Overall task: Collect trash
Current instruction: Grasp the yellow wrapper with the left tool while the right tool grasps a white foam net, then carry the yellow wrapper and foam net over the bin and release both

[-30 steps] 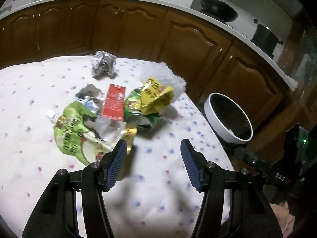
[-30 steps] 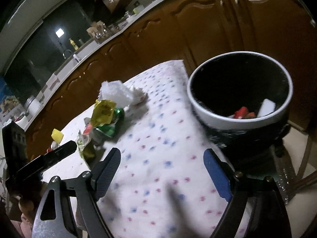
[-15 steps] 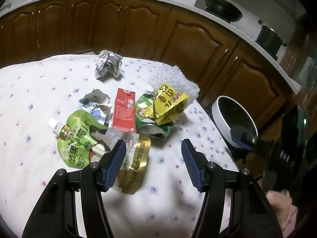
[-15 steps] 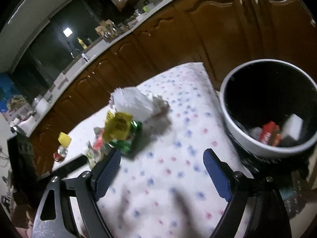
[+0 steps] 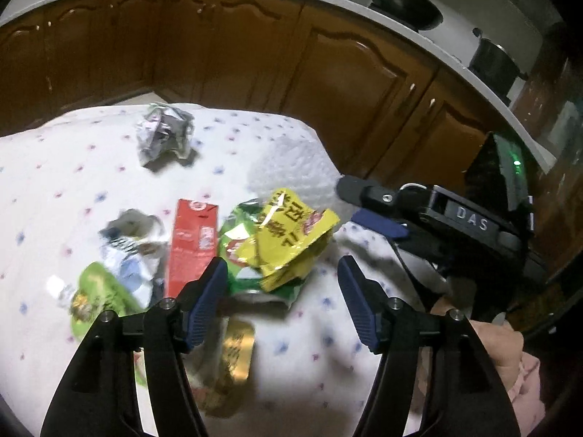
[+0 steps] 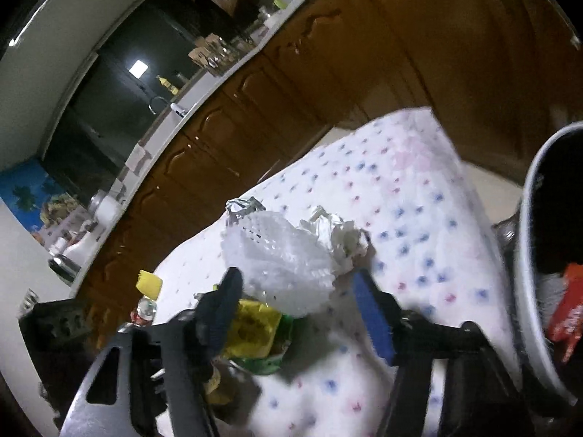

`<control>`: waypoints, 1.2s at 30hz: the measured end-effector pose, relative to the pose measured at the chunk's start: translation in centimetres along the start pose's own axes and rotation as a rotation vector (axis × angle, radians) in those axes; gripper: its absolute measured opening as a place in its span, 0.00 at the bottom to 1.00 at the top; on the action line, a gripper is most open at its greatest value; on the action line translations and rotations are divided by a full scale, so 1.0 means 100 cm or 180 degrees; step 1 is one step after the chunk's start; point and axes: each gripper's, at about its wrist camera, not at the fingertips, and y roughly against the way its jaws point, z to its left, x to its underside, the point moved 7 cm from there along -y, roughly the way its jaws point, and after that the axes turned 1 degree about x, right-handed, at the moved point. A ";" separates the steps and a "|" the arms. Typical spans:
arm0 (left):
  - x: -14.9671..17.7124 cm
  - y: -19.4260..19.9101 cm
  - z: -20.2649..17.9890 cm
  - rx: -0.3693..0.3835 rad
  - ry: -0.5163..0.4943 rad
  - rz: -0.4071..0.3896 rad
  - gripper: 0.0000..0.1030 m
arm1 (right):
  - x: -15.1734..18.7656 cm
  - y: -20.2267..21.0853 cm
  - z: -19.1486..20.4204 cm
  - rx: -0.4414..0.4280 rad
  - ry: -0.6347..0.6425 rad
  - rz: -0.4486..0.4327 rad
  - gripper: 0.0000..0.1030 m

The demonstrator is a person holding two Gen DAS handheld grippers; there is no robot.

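Brown wooden cabinets [image 5: 226, 54] under a pale counter [image 5: 430, 42] form the background, with a black pan [image 5: 404, 2] and a dark pot [image 5: 493, 62] on the counter. Before them lies a table covered by a white cloth with pink and blue dots [image 5: 73, 182].

Your left gripper [image 5: 282, 300] points down at the trash pile; its blue-padded jaws are opening and press on nothing. Between and just beyond them sits a crumpled yellow wrapper [image 5: 291, 233] lying on a green wrapper [image 5: 240, 244]. Beside these, to the left, lies a red carton [image 5: 191, 244], then a crumpled white-and-blue wrapper [image 5: 127, 244] and a green pouch [image 5: 98, 295], blurred. A gold packet [image 5: 237, 353] lies under the left jaw. A crumpled silver foil ball [image 5: 164, 134] rests apart, farther back.

Your right gripper [image 6: 297, 315] reaches toward a piece of white foam netting [image 6: 280, 255] near the table's far right edge; its jaws are closing, with the netting between or just ahead of them, and no firm pinch is visible. Crumpled white paper [image 6: 339, 236] touches the netting. A white-rimmed bin [image 6: 528, 255] stands beside the table at the right wrist view's right edge, holding a red item [image 6: 566, 313]. A hand [image 5: 484, 349] grips the right tool.
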 end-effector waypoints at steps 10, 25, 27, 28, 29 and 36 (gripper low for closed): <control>-0.001 -0.018 -0.008 0.0092 -0.0035 0.0057 0.30 | 0.005 0.016 -0.006 -0.0053 -0.0010 -0.0050 0.15; 0.061 0.009 -0.064 0.0377 -0.0297 0.0158 0.27 | 0.040 0.128 -0.038 0.0458 0.0013 -0.0640 0.14; 0.069 0.008 -0.068 0.0409 -0.0275 0.0199 0.27 | 0.043 0.142 -0.042 0.0508 0.0010 -0.0706 0.14; 0.069 0.008 -0.069 0.0415 -0.0271 0.0206 0.27 | 0.044 0.149 -0.044 0.0530 0.0003 -0.0734 0.14; 0.070 0.008 -0.072 0.0423 -0.0275 0.0204 0.27 | 0.046 0.155 -0.046 0.0551 0.0000 -0.0761 0.14; 0.065 0.013 -0.091 0.0475 -0.0354 0.0117 0.27 | 0.050 0.180 -0.056 0.0749 0.0019 -0.0857 0.14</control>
